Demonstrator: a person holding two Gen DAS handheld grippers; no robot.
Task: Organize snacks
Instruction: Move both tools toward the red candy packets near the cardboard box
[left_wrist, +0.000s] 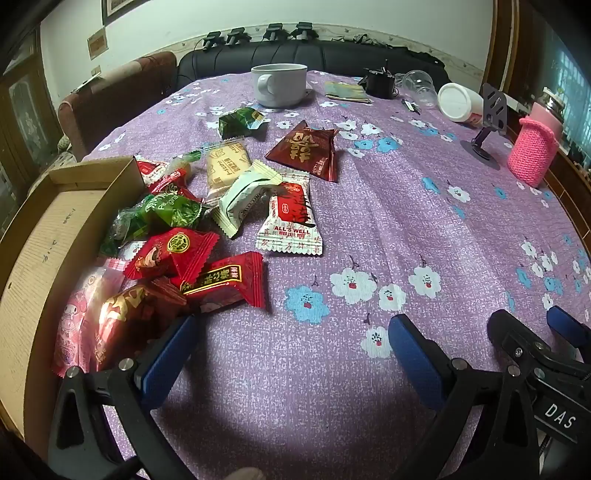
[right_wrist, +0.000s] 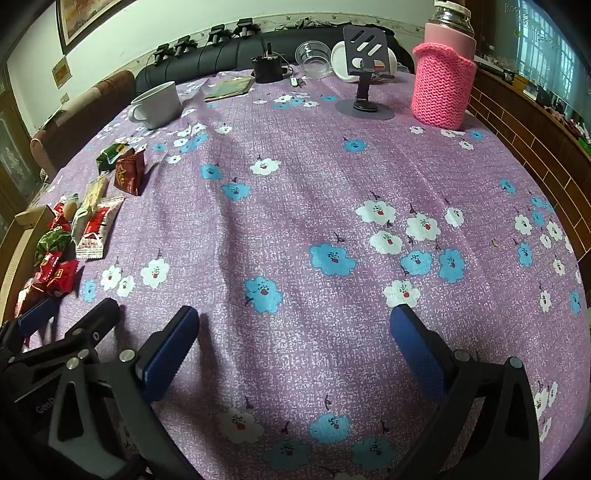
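Several wrapped snacks lie in a loose pile on the purple flowered tablecloth (left_wrist: 369, 229), beside a brown cardboard box (left_wrist: 55, 229) at the left. Among them are a white "ALL'S WELL" packet (left_wrist: 290, 221), a dark red packet (left_wrist: 306, 149), a green packet (left_wrist: 240, 122) and a red candy (left_wrist: 225, 280). My left gripper (left_wrist: 291, 343) is open and empty, low over the cloth just right of the pile. My right gripper (right_wrist: 295, 332) is open and empty over bare cloth, right of the left one. The pile shows at the left edge of the right wrist view (right_wrist: 92, 221).
A white mug (left_wrist: 279, 83) stands at the back. A pink knitted bottle sleeve (right_wrist: 443, 85), a phone stand (right_wrist: 364, 74), a clear cup (right_wrist: 314, 55), a white lid (left_wrist: 458, 101) and a black item (right_wrist: 267, 68) sit at the back right. Chairs and a black sofa ring the table.
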